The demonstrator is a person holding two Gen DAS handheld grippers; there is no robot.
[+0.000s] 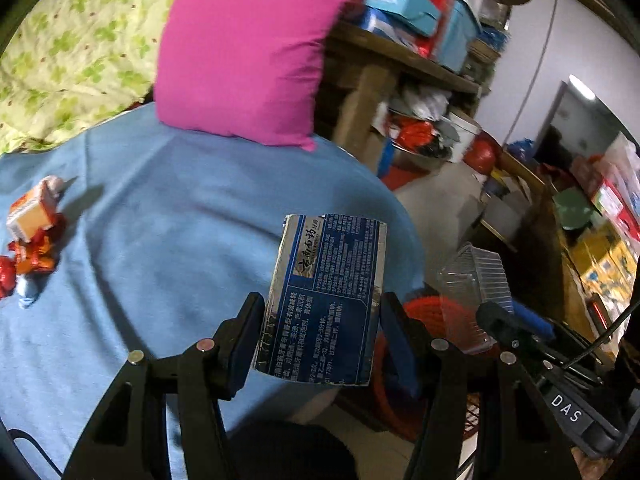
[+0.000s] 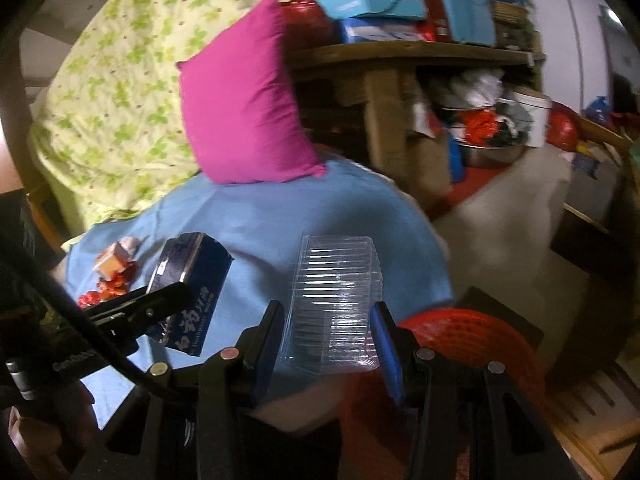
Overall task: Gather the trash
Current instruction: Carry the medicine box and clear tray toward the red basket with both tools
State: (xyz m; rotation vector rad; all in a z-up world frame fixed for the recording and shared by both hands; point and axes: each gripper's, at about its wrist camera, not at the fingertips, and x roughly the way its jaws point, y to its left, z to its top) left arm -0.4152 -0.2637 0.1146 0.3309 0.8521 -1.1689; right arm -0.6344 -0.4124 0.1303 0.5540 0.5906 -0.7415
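Observation:
My left gripper (image 1: 320, 316) is shut on a blue toothpaste box (image 1: 328, 300) and carries it above the right edge of the blue-covered bed (image 1: 180, 208). The same box (image 2: 188, 280) shows at the left of the right wrist view, with the left gripper's finger (image 2: 160, 300) across it. My right gripper (image 2: 328, 324) is shut on a clear ribbed plastic container (image 2: 336, 304), also visible (image 1: 476, 284) beside the box in the left wrist view. A red mesh basket (image 2: 472, 344) stands on the floor just below and right of both grippers. Red and orange wrappers (image 1: 32, 240) lie on the bed at left.
A magenta pillow (image 1: 248, 48) leans at the head of the bed beside a green-patterned quilt (image 1: 72, 48). A wooden shelf (image 2: 400, 60) loaded with boxes stands behind. Buckets, bags and cartons (image 1: 600, 248) crowd the floor at right. A hand (image 2: 36, 432) grips the left tool.

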